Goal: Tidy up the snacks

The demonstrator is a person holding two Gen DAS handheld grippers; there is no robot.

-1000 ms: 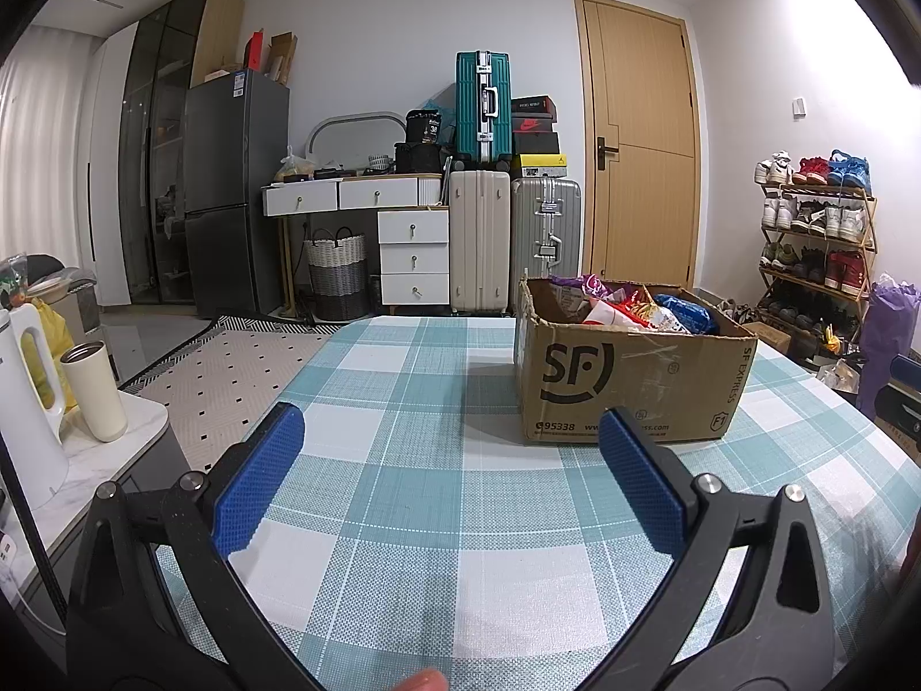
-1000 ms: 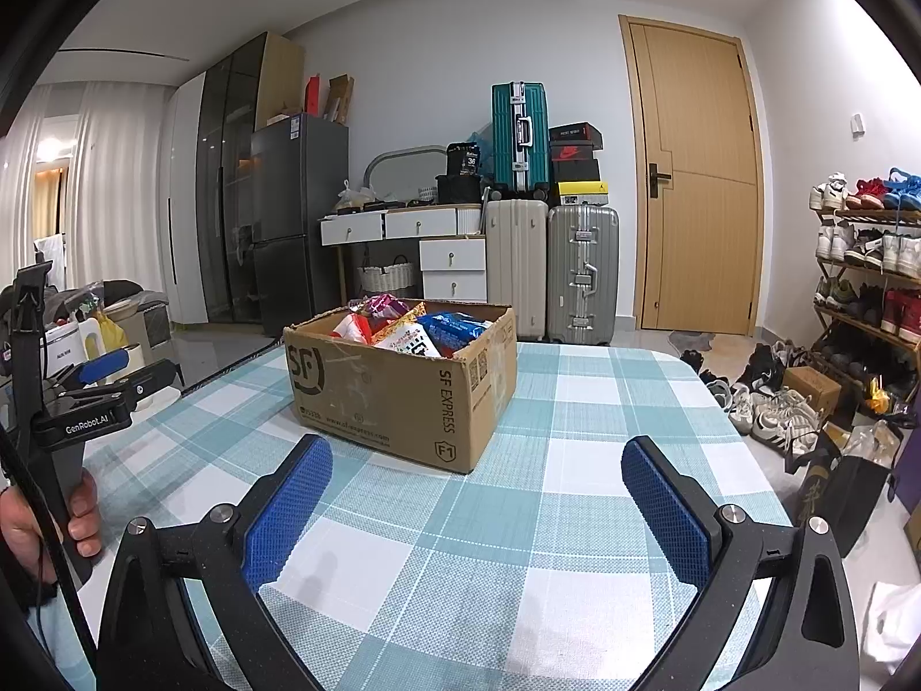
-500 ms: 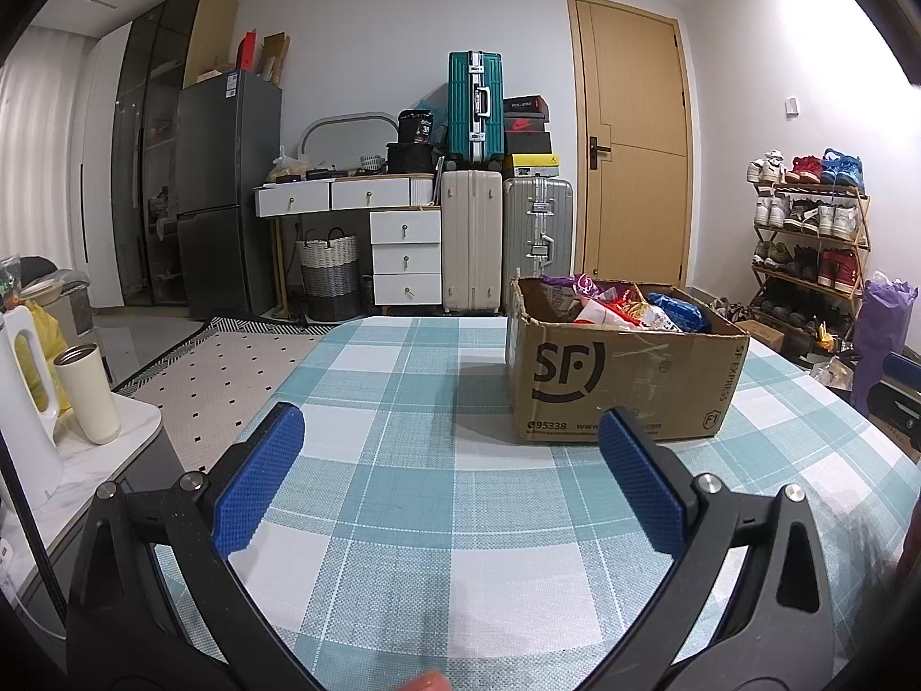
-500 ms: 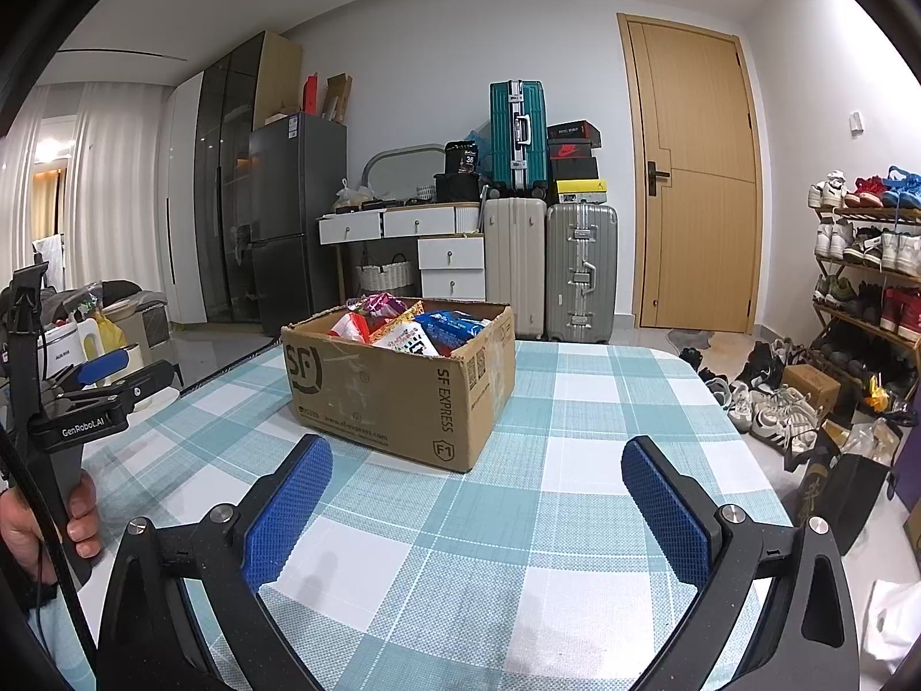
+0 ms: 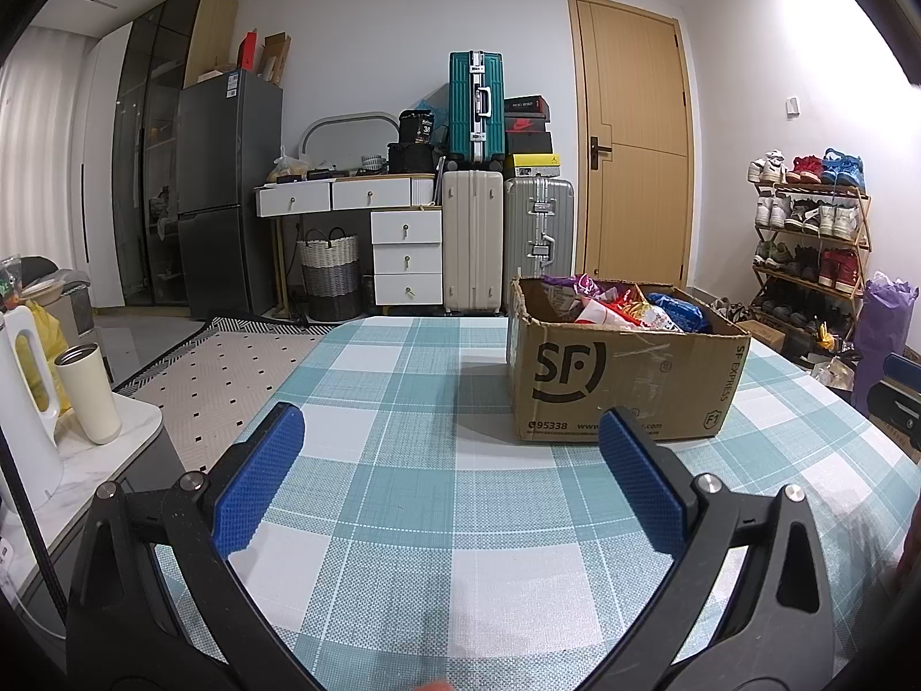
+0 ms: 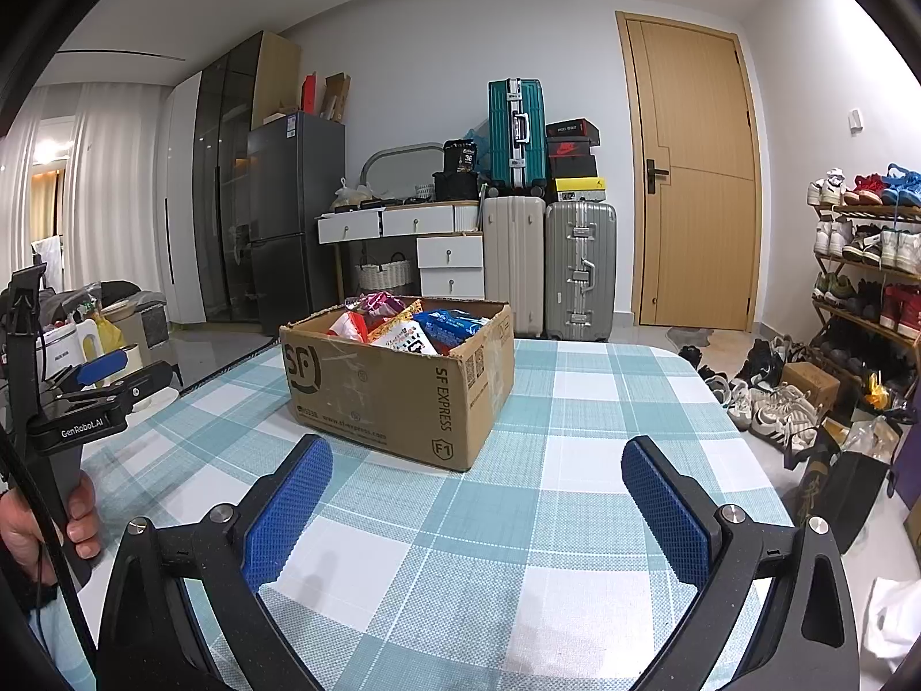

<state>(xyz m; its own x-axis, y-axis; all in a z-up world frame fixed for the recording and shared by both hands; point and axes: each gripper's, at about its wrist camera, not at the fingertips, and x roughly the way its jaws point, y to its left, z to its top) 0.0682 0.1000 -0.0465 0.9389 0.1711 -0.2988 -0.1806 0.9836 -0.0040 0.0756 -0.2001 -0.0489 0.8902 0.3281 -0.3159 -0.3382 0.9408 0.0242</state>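
With both my left claw point(image 5: 446, 452) and right claw point(image 6: 475, 486) spread wide and empty short of the cardboard box point(image 6: 397, 380), whose snack packets point(image 6: 411, 325) sit heaped inside, I should come over its near rim and pinch one top packet

Left gripper point(image 5: 446, 463) gapes empty over table point(image 5: 403, 495) before snack-filled box point(image 5: 624, 380).

An open brown cardboard box point(image 5: 624, 380) printed "SF" sits upright on the checked cloth, right of centre in the left view, centre-left in the right view, heaped with colourful snack packets point(image 6: 411, 327).
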